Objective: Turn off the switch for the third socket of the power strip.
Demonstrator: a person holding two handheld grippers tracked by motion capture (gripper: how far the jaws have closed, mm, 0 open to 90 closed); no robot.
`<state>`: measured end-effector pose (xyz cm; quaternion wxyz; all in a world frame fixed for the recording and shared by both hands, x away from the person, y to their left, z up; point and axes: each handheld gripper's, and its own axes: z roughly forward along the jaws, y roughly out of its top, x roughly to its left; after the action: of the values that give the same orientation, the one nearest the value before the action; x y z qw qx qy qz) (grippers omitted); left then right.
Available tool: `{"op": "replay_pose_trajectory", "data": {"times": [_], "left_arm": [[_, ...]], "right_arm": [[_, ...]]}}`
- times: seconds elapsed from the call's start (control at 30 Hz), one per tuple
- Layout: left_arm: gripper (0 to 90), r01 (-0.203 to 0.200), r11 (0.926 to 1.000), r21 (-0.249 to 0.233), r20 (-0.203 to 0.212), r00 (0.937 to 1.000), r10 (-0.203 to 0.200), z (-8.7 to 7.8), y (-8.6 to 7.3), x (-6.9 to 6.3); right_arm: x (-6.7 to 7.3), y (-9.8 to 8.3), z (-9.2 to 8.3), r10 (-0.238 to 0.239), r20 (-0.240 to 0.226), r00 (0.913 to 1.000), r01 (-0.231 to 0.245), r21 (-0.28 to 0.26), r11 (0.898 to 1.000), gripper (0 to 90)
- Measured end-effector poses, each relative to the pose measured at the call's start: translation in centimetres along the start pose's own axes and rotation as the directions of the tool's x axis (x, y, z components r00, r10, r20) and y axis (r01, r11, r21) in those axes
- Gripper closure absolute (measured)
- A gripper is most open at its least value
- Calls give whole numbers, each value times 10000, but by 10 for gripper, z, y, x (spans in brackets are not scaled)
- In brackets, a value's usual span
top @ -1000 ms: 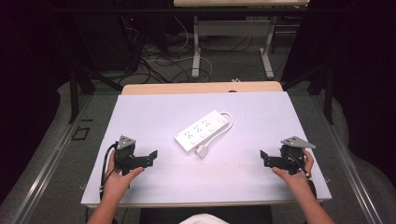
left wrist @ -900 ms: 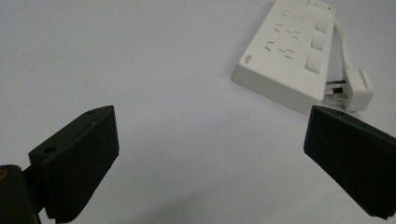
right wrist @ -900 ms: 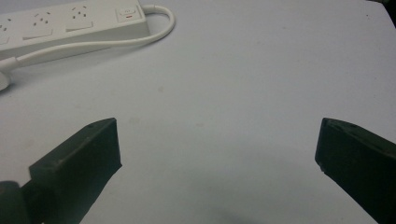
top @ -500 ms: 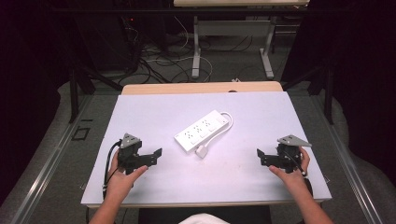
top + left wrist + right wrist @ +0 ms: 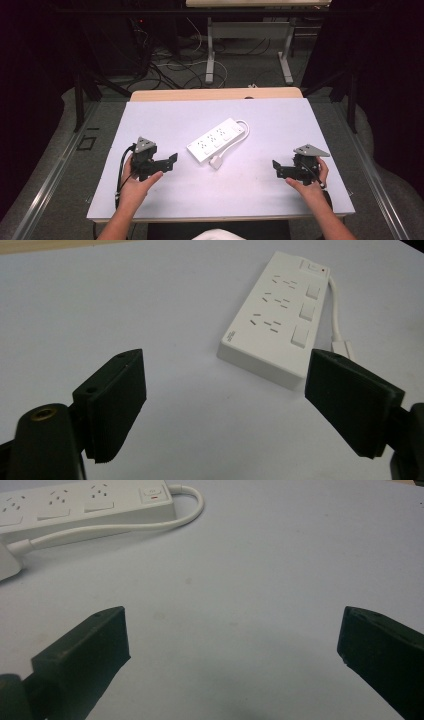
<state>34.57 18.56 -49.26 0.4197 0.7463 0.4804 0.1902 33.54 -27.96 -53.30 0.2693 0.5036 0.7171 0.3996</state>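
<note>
A flat rectangular bench with a pale lilac-white top (image 5: 165,120) is shown from the high view, bordered at its far edge by a light wooden strip (image 5: 215,94). A white plastic power strip with three socket groups and rocker switches (image 5: 218,140) is laid diagonally near the middle of the bench, with its white cord (image 5: 244,126) looped round the far end and its white plug (image 5: 216,162) resting just beside the near end. The left black two-jaw tool (image 5: 173,161) is held in the person's left hand (image 5: 134,184) at the near left of the bench, near the power strip but apart from it; its jaws have just been closing, yet they are set wide, with nothing between them. In the left gripper view the power strip (image 5: 280,322) is seen beyond the jaws. The right black two-jaw tool (image 5: 276,169) is held in the right hand (image 5: 309,186) at the near right, well apart from the power strip, with its jaws spread wide over bare bench surface.
</note>
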Motion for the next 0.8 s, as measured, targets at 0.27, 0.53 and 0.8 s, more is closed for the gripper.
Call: {"op": "replay_pose_trajectory", "data": {"times": [0.27, 0.53, 0.8], "left_arm": [[205, -225, 9997, 38, 161, 9996, 224, 10, 14, -9], [214, -452, 9990, 60, 274, 9986, 450, 15, 24, -15], [219, -769, 9970, 7, 366, 9964, 768, 22, 34, -23]], "right_arm": [[1, 0, -1, 60, -22, 10000, -60, 18, 10000, 0], [0, -2, 0, -45, 41, 10000, 45, 73, 10000, 0], [-1, -3, -2, -23, 148, 9999, 23, 4, 10000, 0]]}}
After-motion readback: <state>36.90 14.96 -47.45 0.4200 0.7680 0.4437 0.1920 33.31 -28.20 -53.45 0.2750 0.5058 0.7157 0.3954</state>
